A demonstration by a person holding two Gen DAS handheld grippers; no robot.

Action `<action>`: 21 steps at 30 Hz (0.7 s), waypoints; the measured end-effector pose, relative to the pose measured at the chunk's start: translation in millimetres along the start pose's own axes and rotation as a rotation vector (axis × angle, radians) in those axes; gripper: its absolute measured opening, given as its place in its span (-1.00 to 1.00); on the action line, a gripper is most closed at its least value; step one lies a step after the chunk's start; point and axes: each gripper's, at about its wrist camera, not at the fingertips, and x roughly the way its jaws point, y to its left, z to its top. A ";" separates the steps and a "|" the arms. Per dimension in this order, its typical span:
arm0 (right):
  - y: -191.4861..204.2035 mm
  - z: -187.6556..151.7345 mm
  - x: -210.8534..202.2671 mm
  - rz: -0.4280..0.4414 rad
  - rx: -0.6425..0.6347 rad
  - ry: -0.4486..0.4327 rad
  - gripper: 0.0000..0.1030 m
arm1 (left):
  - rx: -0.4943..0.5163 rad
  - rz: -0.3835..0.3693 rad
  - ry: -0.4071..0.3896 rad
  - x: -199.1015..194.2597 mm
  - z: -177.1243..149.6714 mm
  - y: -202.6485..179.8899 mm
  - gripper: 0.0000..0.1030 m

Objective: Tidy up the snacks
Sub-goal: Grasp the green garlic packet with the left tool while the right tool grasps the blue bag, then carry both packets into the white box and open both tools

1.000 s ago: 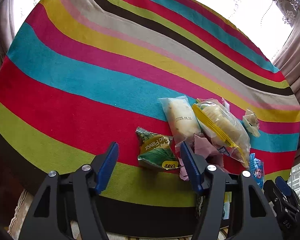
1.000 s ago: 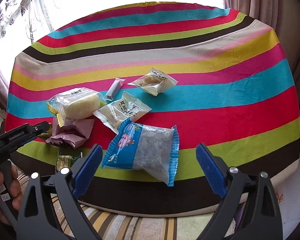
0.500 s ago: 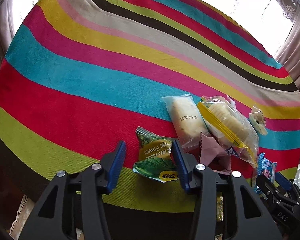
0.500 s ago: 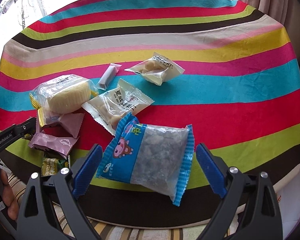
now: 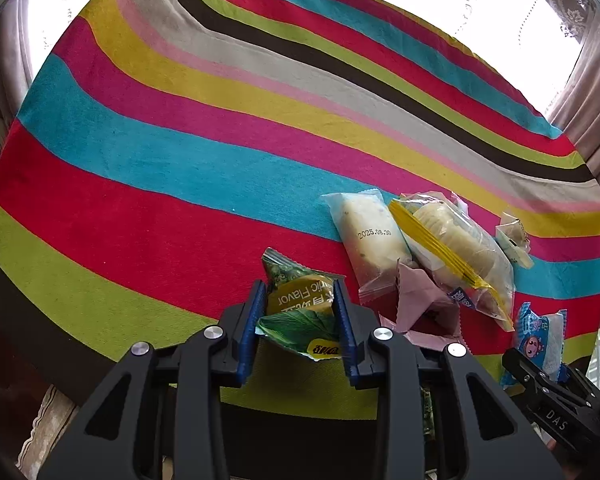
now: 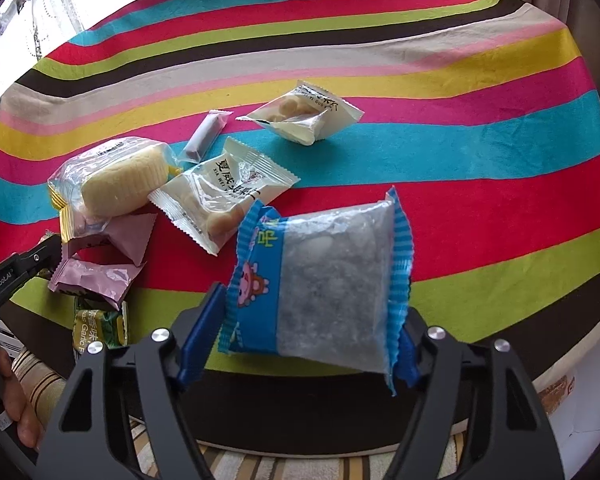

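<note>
Both my grippers closing on snack packets

My left gripper [image 5: 300, 320] pinches the green packet [image 5: 300, 304], long axis toward twelve o'clock, near the tabletop [image 5: 140, 160] edge. My right gripper [image 6: 300, 336] closes against the blue packet [image 6: 324, 288], its sealed ends at three and nine.

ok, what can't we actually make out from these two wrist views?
- Green garlic-flavor packet, left wrist view: its near end is hidden behind the closing jaws' blue pads; in the right wrist view the pink wrappers overlap it.
- Blue-edged packet, right wrist view: whether it is lifted off the striped cloth; its back is unseen.
- Small grey stick packet: print too small.
</note>
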 end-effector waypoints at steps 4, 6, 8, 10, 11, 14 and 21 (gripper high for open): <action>-2.4 -2.4 -3.7 0.017 0.010 -0.012 0.25 | -0.007 0.004 -0.027 -10.4 -2.7 1.4 -0.40; -2.3 -4.9 -7.7 0.022 0.008 -0.019 0.19 | -0.010 0.005 -0.033 -15.3 -4.9 2.5 -0.40; -1.1 -8.2 -15.5 0.034 0.006 -0.039 0.11 | -0.016 0.005 -0.037 -20.3 -7.6 4.6 -0.40; -1.1 -11.2 -20.4 0.033 0.003 -0.046 0.09 | -0.020 0.007 -0.043 -25.6 -8.9 5.5 -0.40; -1.6 -12.4 -21.1 0.037 0.005 -0.045 0.08 | -0.019 0.008 -0.045 -27.5 -9.5 4.7 -0.40; -7.1 -14.6 -25.5 0.050 0.019 -0.044 0.02 | -0.016 0.010 -0.051 -32.9 -10.9 3.7 -0.40; -20.1 -25.3 -35.8 0.076 0.047 -0.051 -0.02 | -0.005 0.000 -0.075 -50.5 -17.5 -0.7 -0.40</action>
